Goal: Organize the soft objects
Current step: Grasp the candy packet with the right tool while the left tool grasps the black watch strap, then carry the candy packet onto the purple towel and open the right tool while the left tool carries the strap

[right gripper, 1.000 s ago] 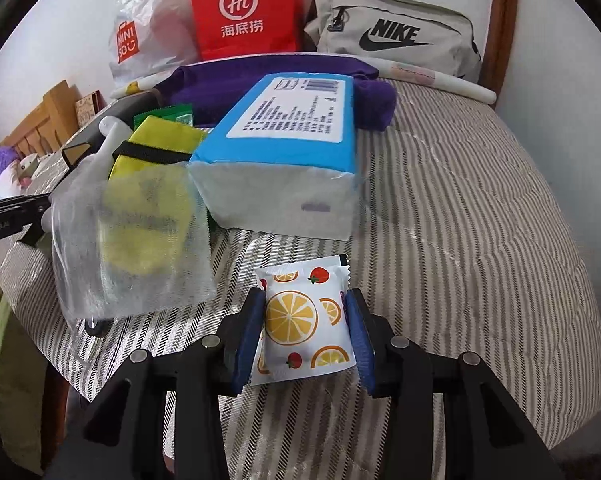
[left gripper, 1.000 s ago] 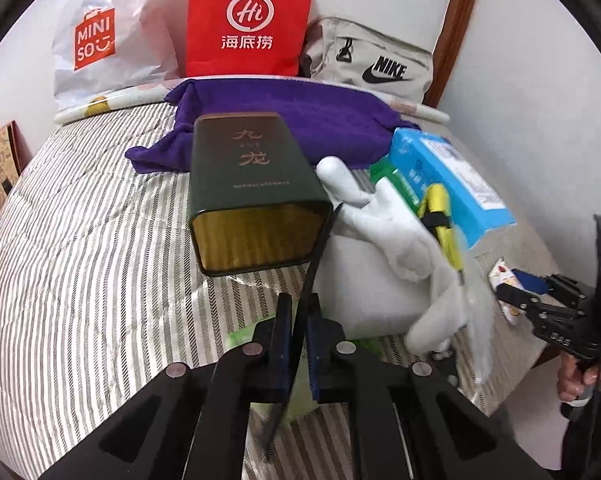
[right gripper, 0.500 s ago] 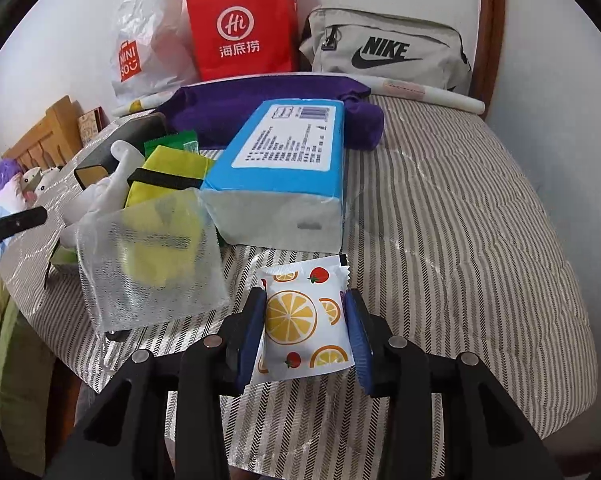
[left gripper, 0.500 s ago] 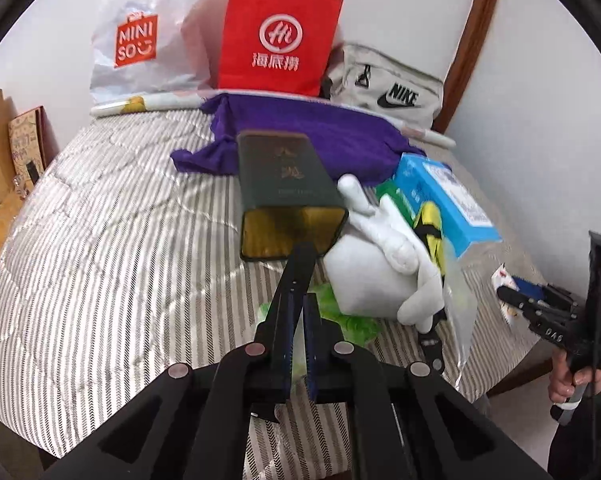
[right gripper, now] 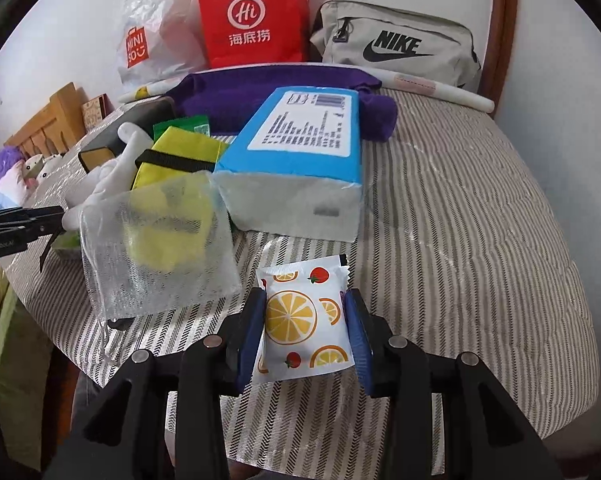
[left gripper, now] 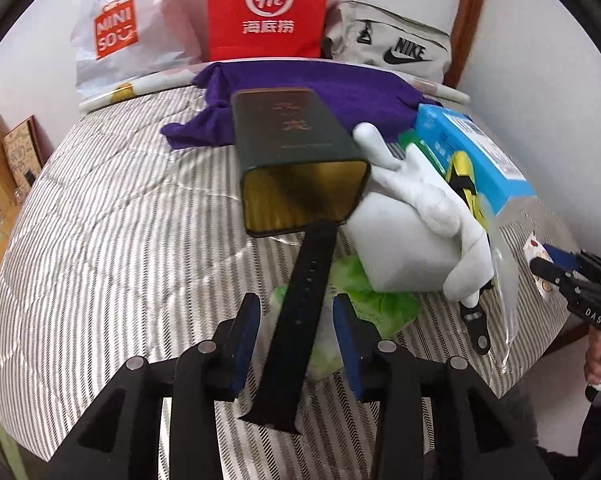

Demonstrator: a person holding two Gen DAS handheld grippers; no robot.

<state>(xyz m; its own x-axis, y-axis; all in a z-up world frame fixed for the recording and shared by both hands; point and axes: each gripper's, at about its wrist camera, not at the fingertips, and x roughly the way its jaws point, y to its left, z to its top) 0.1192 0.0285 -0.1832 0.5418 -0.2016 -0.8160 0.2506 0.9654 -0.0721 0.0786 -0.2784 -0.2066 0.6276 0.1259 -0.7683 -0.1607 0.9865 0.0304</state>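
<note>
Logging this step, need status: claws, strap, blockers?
Left claw opening, black strap loose between jaws. Right claw shut on fruit-print packet. Strap tip reaches open tin; white plush beside.

From my left hand-held gripper's camera, the black strap hides part of the green packet, and motion blurs the strap. The yellow pouch shows only dimly through the clear bag; my other hand is cut off at the edge.
</note>
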